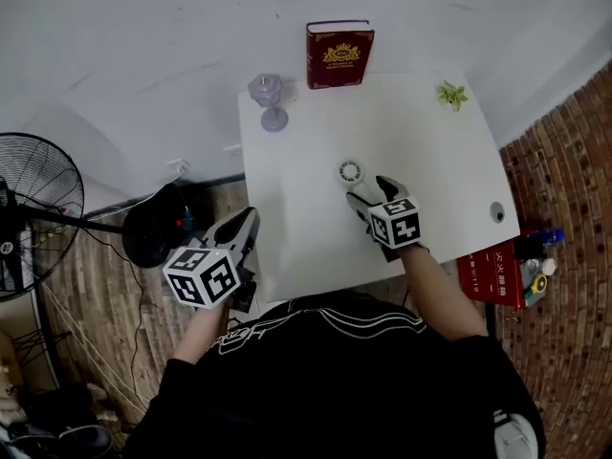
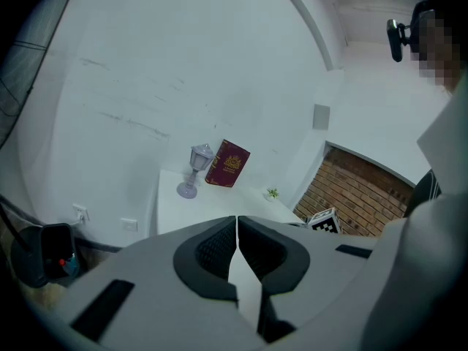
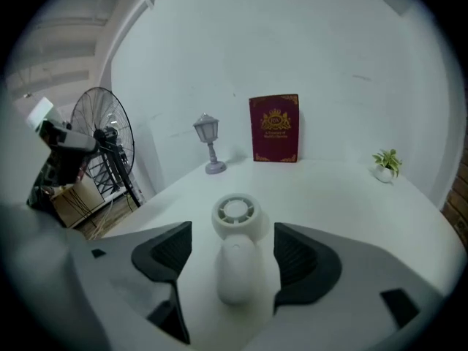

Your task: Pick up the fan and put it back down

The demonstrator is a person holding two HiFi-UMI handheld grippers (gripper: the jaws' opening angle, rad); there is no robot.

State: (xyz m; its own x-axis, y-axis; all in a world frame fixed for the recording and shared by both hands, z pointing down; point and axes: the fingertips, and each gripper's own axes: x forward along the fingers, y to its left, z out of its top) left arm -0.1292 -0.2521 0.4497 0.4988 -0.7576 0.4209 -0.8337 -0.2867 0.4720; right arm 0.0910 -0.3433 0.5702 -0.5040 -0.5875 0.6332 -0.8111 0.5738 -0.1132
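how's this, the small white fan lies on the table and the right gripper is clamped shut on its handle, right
Not quite. The right gripper is open: its jaws stand either side of the handle of the fan without pressing it, as the right gripper view shows. The fan does lie on the table.

walls: white | brick section: right | table: white | light: even

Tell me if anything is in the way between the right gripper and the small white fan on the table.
Nothing visible is. The fan lies on the table directly between the right gripper's open jaws, with bare gaps on both sides of its handle. The lamp, book and plant stand well behind it.
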